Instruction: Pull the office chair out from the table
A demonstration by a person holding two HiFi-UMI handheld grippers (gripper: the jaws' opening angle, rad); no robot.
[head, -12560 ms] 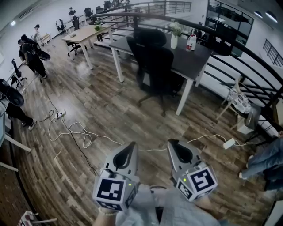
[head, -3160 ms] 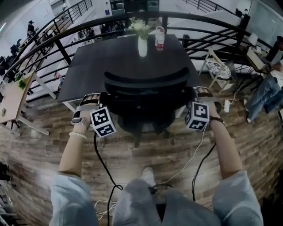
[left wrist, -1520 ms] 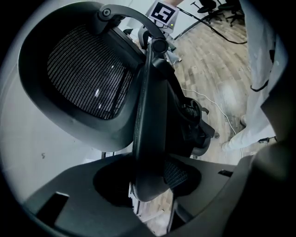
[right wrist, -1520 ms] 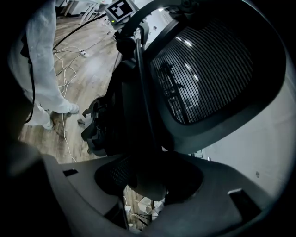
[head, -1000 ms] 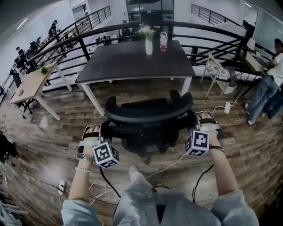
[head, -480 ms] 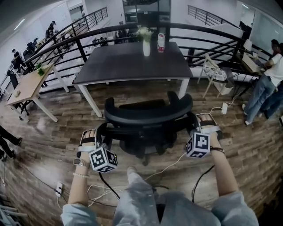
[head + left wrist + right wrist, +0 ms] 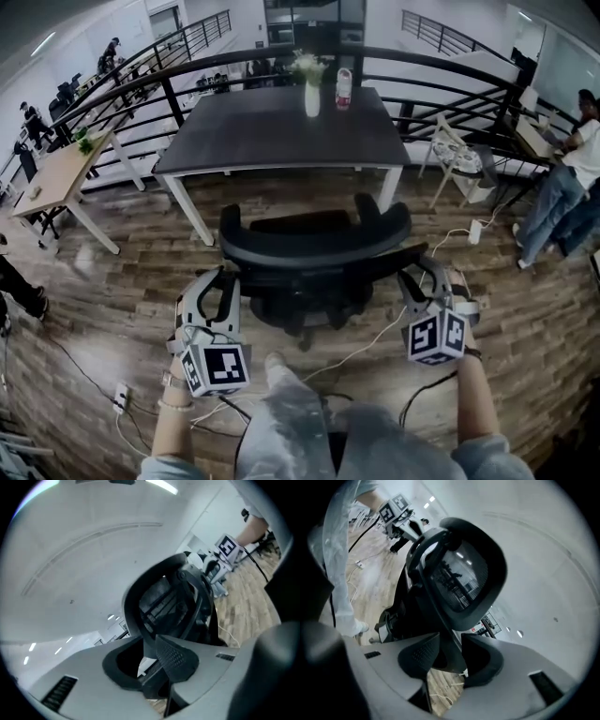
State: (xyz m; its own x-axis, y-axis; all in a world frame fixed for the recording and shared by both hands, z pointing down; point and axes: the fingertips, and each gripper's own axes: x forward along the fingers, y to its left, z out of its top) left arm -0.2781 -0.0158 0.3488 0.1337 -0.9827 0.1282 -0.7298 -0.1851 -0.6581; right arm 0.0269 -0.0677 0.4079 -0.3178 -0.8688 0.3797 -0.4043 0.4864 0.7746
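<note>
The office chair [image 7: 314,246] stood on the wood floor well clear of the bench [image 7: 281,131], its backrest turned toward the person and its seat no longer tucked under the top. Judged from that gap, the pull itself looked done, and the step in hand was the finish rather than the haul.

The left gripper [image 7: 220,283] hung just beside the left end of the backrest, and the right gripper [image 7: 422,277] just beside the right end. Both sets of fingers were spread but closing. In each gripper view the dark frame of the backrest showed in line between the fingers, yet the pads did not appear to press on it, so neither seemed to be pinching anything.

If more clearance was wanted, the next move called for closing firmly on the backrest edge again and drawing straight back, minding the cable [image 7: 375,342] lying on the floor near the castors. Otherwise, both grippers only needed to come away.
</note>
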